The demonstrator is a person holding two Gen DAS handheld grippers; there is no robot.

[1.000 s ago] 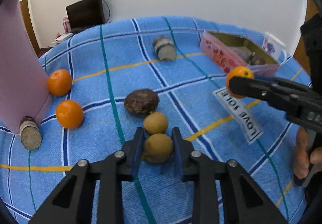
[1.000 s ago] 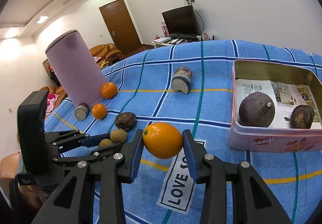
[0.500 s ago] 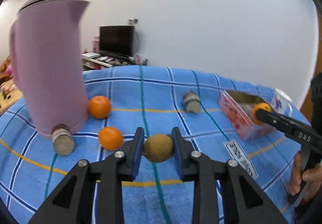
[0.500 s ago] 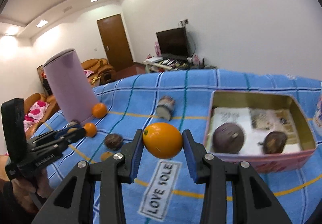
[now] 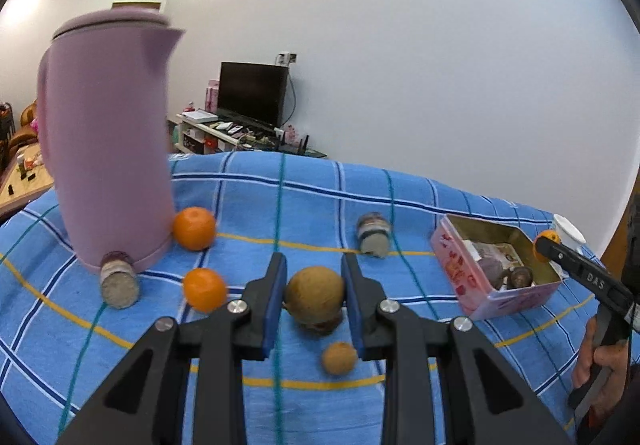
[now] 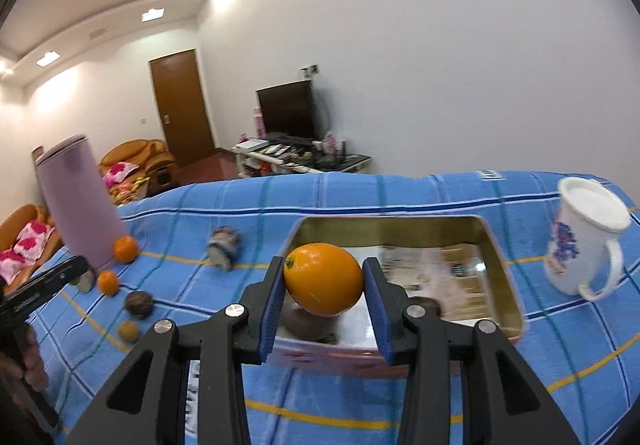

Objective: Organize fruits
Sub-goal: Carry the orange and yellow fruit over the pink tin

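Observation:
My left gripper point(image 5: 314, 295) is shut on a small tan round fruit point(image 5: 314, 293), held above the blue checked cloth. A dark passion fruit sits just behind and below it, and another tan fruit point(image 5: 339, 358) lies on the cloth. Two oranges point(image 5: 194, 228) point(image 5: 205, 289) lie near the jug. My right gripper point(image 6: 323, 281) is shut on a large orange point(image 6: 323, 279), held over the near left part of the pink tin box point(image 6: 502, 285). Dark fruits point(image 6: 308, 321) lie in the box under it. The box also shows in the left wrist view point(image 5: 460, 269).
A tall purple jug point(image 5: 108, 149) stands at the left. Two small jars point(image 5: 119, 281) point(image 5: 373, 235) lie on their sides on the cloth. A white lidded mug point(image 6: 580, 241) stands right of the box. A "LOVE" label lies in front of the box.
My left gripper has lifted the tan fruit off the cloth. My right gripper has carried the orange forward from in front of the box to over its near left part.

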